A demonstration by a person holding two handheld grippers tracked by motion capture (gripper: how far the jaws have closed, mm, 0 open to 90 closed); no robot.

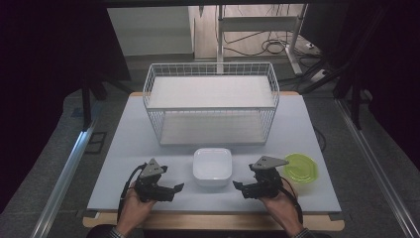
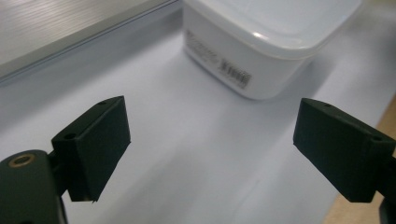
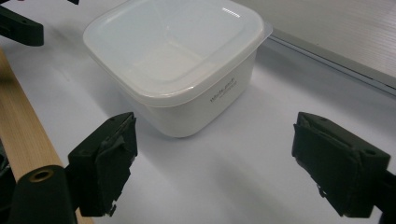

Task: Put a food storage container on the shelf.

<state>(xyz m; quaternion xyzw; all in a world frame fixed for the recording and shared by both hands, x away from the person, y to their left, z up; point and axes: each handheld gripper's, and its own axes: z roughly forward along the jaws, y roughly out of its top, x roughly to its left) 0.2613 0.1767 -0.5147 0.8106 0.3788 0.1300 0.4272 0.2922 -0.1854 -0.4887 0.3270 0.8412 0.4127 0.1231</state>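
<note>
- White tub [image 1: 212, 166] sits near the front edge of the surface [image 1: 124, 148], about midway along it, lid on, nothing gripping it.
- Left tongs [image 1: 179, 187] are just beside the tub's left side, jaws wide apart, empty; the left gripper view has the tub [image 2: 261, 42] ahead of the jaws, not between them.
- Right tongs [image 1: 237, 184] are just beside the tub's right side, jaws spread wide, nothing between them; the tub [image 3: 177, 65] lies ahead.
- Wire basket [image 1: 210, 101] stands at the back edge, nothing in it.
- Green lid [image 1: 299, 167] rests near the front right corner.
- Judgement: early stage; the tub is not yet gripped or lifted, and moving it remains.
</note>
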